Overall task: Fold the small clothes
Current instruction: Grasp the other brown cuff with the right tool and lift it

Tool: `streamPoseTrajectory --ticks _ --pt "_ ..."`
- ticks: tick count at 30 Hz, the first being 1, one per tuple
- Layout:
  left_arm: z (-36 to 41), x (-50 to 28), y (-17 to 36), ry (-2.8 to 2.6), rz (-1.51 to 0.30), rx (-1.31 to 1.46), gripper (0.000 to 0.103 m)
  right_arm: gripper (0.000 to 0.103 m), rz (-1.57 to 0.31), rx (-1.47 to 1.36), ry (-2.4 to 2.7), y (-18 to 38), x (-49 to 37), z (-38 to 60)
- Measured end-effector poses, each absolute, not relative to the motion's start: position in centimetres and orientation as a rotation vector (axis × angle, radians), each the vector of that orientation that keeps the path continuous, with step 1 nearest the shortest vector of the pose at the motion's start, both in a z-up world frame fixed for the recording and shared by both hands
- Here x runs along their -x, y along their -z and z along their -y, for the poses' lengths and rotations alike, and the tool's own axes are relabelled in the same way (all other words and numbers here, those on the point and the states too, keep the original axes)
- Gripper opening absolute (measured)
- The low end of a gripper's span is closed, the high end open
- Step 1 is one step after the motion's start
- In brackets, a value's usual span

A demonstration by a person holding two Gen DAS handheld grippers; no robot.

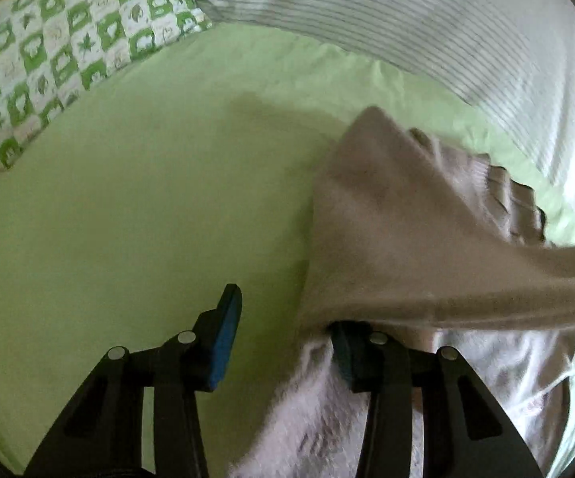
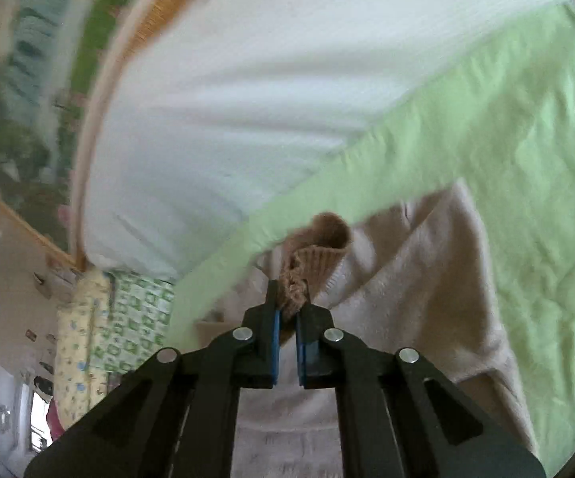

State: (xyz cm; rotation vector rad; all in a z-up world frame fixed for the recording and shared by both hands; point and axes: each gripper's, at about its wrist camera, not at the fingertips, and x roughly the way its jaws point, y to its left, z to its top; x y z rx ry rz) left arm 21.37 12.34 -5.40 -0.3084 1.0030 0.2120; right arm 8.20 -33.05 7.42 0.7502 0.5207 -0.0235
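On the smooth green sheet [image 1: 128, 219] lies a fuzzy beige garment [image 1: 387, 231]; the right gripper [image 2: 286, 318] pinches its ribbed brown cuff [image 2: 307, 263], the left gripper [image 1: 283, 338] gapes empty beside its edge.

No legible txt, labels or nos. anywhere, pillow print too blurred
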Motion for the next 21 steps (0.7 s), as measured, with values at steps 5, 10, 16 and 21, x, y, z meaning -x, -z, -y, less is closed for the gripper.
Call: streamPoseTrajectory --ticks 5,10,16,21 --pt "-11.2 -21.0 6.4 -0.174 -1.035 0.273 0.041 0.007 -0.671 -0.750 0.177 -3.1 -5.0 35.5" --pt "-10.3 -20.9 6.2 -0.186 -1.019 0.281 0.040 0.007 -0.695 -0.746 0.219 -1.2 -4.9 36.2" --pt "-11.4 -20.5 6.6 -0.211 -1.027 0.343 0.040 0.007 -0.603 -0.649 0.121 -4.6 -6.5 34.8" --pt "-11.0 -20.8 7.0 -0.205 -1.030 0.334 0.040 0.007 -0.732 -0.639 0.191 -0.2 -5.6 35.6"
